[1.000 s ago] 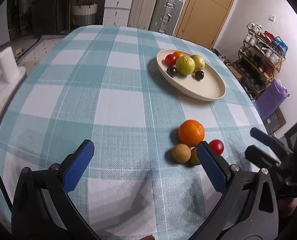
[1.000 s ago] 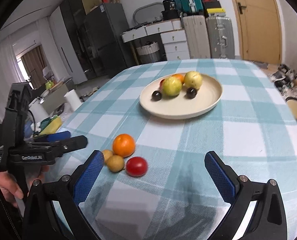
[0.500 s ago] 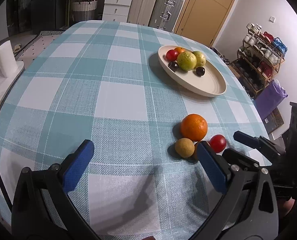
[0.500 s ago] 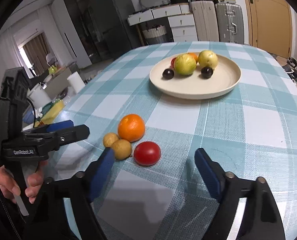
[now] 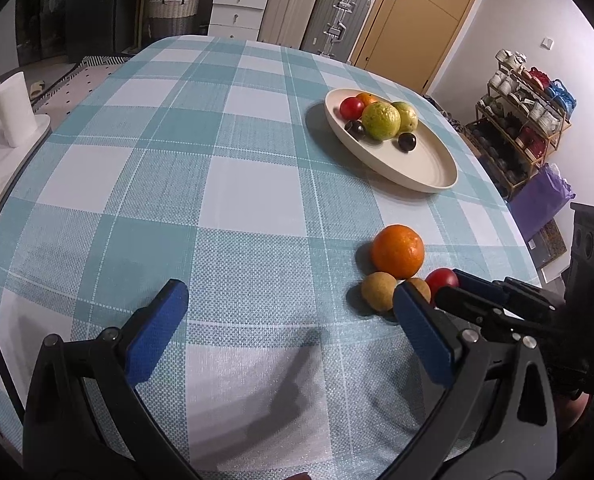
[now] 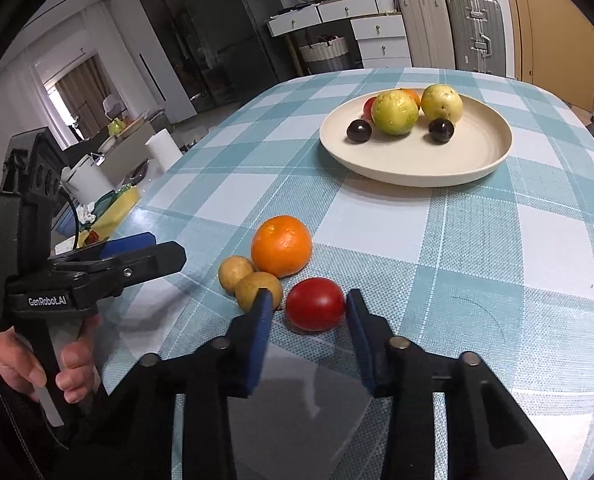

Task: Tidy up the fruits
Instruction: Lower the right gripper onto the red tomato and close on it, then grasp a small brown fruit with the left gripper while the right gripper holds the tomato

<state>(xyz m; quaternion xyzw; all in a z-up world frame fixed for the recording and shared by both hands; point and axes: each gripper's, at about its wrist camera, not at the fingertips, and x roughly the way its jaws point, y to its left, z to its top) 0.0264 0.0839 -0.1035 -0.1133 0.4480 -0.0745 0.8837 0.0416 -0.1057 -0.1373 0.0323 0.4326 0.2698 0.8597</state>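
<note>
Tomato (image 6: 315,304) grab in progress: right hand-held gripper (image 6: 308,312) closing around it on the checked surface (image 6: 477,248), blue pads flanking it, right one about touching, left one a hair off. Left hand-held gripper (image 5: 289,320) wide open, empty, hovering nearby. Just beyond, two small brown fruits (image 6: 258,289) and an orange (image 6: 281,246) bunched together. Farther back, plate (image 6: 477,160) with guavas (image 6: 394,112), dark plums, another tomato. Next up, probably: firm the squeeze, lift clear without bumping neighbours, carry to plate.

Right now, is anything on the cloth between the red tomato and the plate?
Nothing visible blocks it. The red tomato sits between the closing right gripper fingers; the orange lies left of the line to the plate.
</note>
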